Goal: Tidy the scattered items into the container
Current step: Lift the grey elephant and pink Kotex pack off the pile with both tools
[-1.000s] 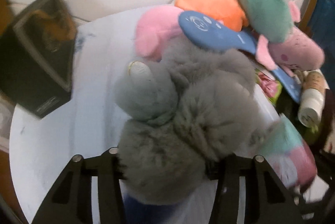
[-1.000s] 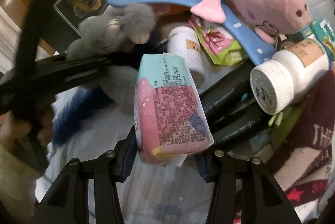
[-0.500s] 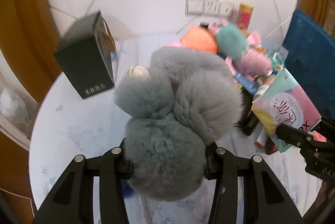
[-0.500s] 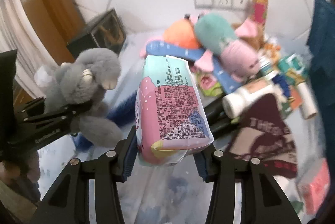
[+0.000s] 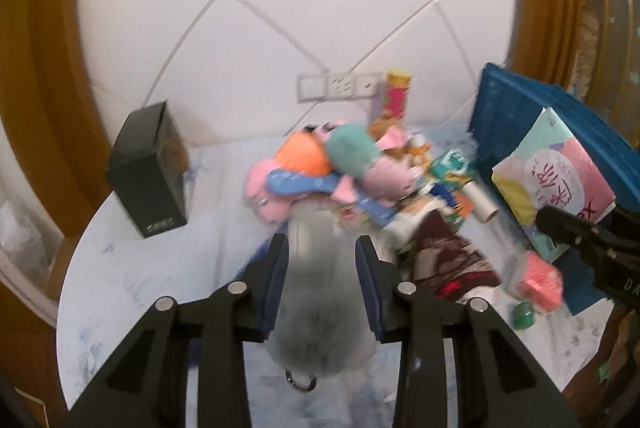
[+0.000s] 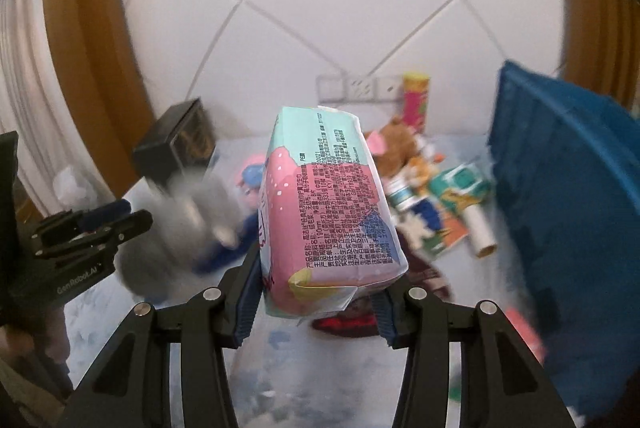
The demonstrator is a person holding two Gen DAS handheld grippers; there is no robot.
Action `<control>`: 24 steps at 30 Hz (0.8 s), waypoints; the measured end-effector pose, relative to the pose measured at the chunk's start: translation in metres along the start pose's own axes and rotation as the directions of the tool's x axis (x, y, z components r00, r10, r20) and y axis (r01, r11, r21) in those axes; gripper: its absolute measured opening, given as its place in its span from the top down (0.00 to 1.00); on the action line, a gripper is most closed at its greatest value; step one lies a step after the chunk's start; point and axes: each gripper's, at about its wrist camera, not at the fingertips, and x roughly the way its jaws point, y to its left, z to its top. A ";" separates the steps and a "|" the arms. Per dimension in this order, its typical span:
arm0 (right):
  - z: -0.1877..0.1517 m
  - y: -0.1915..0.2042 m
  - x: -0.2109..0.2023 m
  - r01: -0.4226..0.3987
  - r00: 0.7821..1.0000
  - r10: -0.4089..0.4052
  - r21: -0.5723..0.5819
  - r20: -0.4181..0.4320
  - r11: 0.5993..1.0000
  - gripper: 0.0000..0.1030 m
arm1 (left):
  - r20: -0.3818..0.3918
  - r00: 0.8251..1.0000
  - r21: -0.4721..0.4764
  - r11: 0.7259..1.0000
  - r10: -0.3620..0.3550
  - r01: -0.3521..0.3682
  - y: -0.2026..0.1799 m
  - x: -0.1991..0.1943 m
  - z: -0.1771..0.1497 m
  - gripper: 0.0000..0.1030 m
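A grey plush toy (image 5: 320, 292) fills the gap between the fingers of my left gripper (image 5: 320, 244), whose jaws are closing on it. The toy is blurred and hangs low, with a small ring at its bottom end. In the right wrist view the same grey plush toy (image 6: 188, 220) shows as a blur beside the left gripper (image 6: 132, 224). My right gripper (image 6: 316, 284) is shut on a pink and teal packet (image 6: 324, 212), held up above the table. The left wrist view shows that packet (image 5: 556, 184) in front of the blue crate (image 5: 532, 116).
The blue crate (image 6: 568, 188) stands at the right of the round white table (image 5: 120, 268). A heap of plush toys (image 5: 320, 164), bottles and packets lies at the back. A black box (image 5: 150, 172) stands at the left, a snack can (image 5: 396, 96) by the wall, and a dark red cloth (image 5: 448, 256) near the front.
Both grippers have risen and drawn back from the heap, so more of the table and the crate shows. The grey plush has slid lower between the left jaws, which stand narrower.
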 end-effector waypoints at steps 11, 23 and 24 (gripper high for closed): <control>-0.007 -0.083 -0.010 -0.125 0.991 0.121 -0.085 -0.057 0.988 0.54 | -0.200 0.972 -0.110 0.982 0.126 -0.150 -0.046 0.045 -0.050 0.33; -0.051 -0.049 0.078 -0.200 0.956 0.196 0.002 -0.217 0.980 0.54 | -0.409 0.906 -0.093 0.983 0.109 -0.160 -0.017 0.133 -0.095 0.33; -0.055 -0.046 0.088 -0.196 0.954 0.192 0.006 -0.231 0.981 0.54 | -0.423 0.901 -0.093 0.984 0.099 -0.152 -0.016 0.143 -0.099 0.33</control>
